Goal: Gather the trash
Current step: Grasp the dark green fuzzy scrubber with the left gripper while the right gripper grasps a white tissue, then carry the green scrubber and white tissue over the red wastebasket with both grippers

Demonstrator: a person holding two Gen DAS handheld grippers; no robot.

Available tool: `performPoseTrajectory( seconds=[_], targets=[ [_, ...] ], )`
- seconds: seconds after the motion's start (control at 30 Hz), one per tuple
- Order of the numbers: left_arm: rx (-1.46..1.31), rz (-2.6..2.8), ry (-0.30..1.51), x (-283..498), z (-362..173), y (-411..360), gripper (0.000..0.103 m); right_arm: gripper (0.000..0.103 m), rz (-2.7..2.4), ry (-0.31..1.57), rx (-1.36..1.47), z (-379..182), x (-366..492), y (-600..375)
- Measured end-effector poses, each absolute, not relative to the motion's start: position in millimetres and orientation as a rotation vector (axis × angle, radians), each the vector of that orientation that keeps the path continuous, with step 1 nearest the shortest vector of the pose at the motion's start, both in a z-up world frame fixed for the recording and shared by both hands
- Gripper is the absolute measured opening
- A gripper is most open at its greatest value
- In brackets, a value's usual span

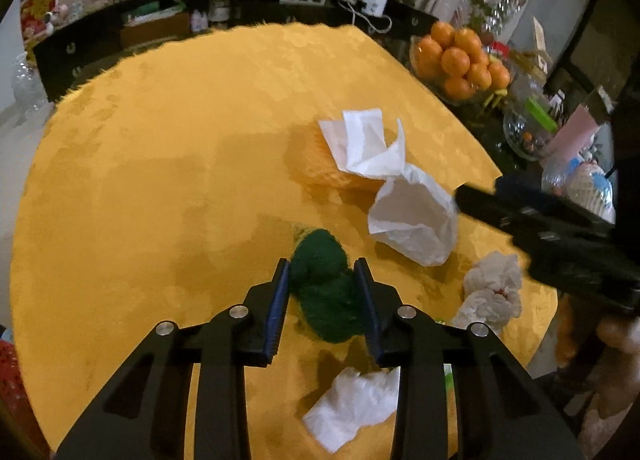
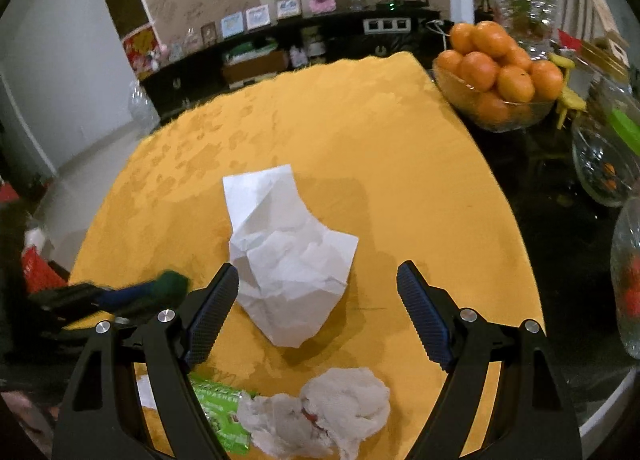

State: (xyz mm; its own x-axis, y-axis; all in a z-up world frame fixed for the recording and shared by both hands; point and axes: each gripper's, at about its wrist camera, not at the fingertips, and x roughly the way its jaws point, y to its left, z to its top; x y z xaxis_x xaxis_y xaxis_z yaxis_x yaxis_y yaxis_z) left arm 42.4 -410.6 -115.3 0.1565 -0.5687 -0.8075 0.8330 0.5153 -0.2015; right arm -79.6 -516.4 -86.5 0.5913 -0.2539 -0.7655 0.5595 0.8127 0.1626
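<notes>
Several scraps of trash lie on the bench under its yellow cloth. Nearest the left claw is a green fuzzy wad, sitting between the two blue pads, which pinch its sides; it rests on the cloth, not lifted yet. Just beyond lies crumpled white paper, and the right claw hangs above it with its pads spread wide, apparently lined up to take it next. Nearer the bench edge are a balled tissue, a flat tissue and a green wrapper whose print is too blurred to read. A bowl of oranges stands off the cloth, well apart from the trash.
</notes>
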Motion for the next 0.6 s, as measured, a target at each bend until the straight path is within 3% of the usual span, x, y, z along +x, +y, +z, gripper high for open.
performPoseTrajectory(
  seconds=[0.2, 0.27, 0.43, 0.53, 0.6],
  targets=[
    [0.322, -0.984, 0.902, 43.1, -93.6, -383.5, 0.031, 0.078, -0.436, 0.904, 0.42, -106.1, -53.7, -512.0],
    [0.319, -0.974, 0.889, 43.8, -89.3, -375.5, 0.031, 0.071, -0.443, 0.932, 0.397, -110.9, -48.5, -510.7],
    [0.302, -0.934, 0.861, 48.8, -80.1, -351.1, 0.031, 0.037, -0.428, 0.981, 0.39, -120.4, -44.1, -506.2],
    [0.288, -0.904, 0.841, 53.5, -73.9, -334.3, 0.031, 0.024, -0.427, 0.947, 0.368, -112.6, -46.5, -502.6],
    [0.282, -0.878, 0.82, 56.2, -67.5, -324.0, 0.031, 0.022, -0.426, 0.917, 0.366, -107.0, -47.8, -501.0]
  ],
)
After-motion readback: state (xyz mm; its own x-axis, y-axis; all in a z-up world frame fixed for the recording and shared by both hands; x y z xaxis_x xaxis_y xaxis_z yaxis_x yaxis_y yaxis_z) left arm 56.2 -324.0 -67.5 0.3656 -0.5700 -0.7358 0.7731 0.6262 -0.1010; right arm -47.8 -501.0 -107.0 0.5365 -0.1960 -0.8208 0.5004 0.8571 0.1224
